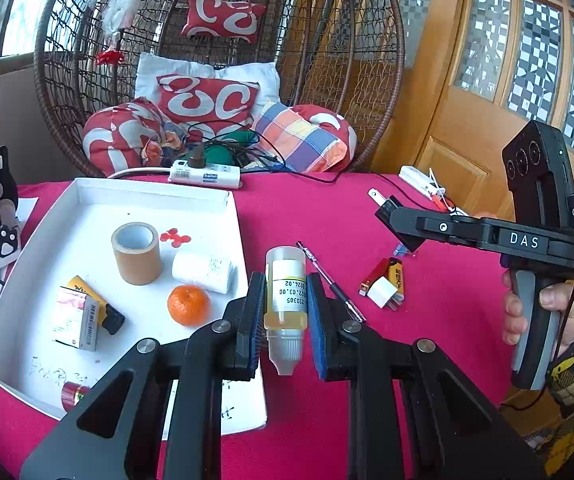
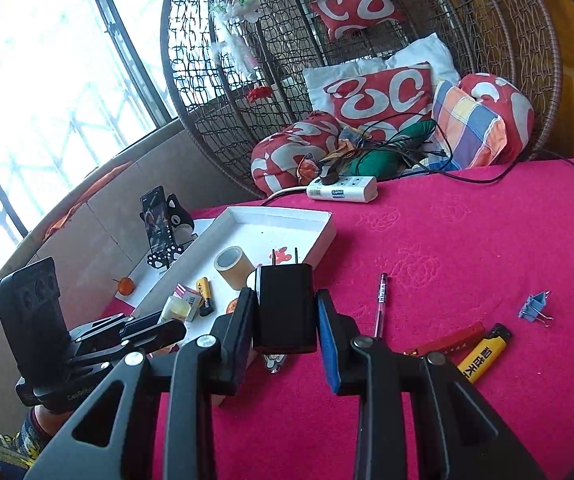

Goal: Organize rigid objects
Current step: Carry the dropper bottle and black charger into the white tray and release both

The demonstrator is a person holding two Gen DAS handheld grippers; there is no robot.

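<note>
Inside the white tray (image 1: 99, 194) at the bench's left edge lie five items (a tangerine among them); left gripper (image 1: 285, 304) clasps a bottle (image 1: 285, 300), right gripper (image 2: 285, 312) a black charger (image 2: 285, 306); pen (image 2: 380, 304) and lighters (image 2: 483, 356) remain out on the cloth.

You have a fuzzy, matt pink cloth (image 2: 467, 240) covering the bench. Your small bottle (image 1: 285, 300) is translucent glossy plastic; the tape roll (image 1: 136, 254) looks like matt brown cardboard, the tray (image 1: 87, 216) white paperboard.

A home sunroom: a wicker hanging chair (image 1: 215, 60) with cushions (image 1: 207, 100), wooden glazed door (image 1: 507, 60), big windows (image 2: 47, 80).
</note>
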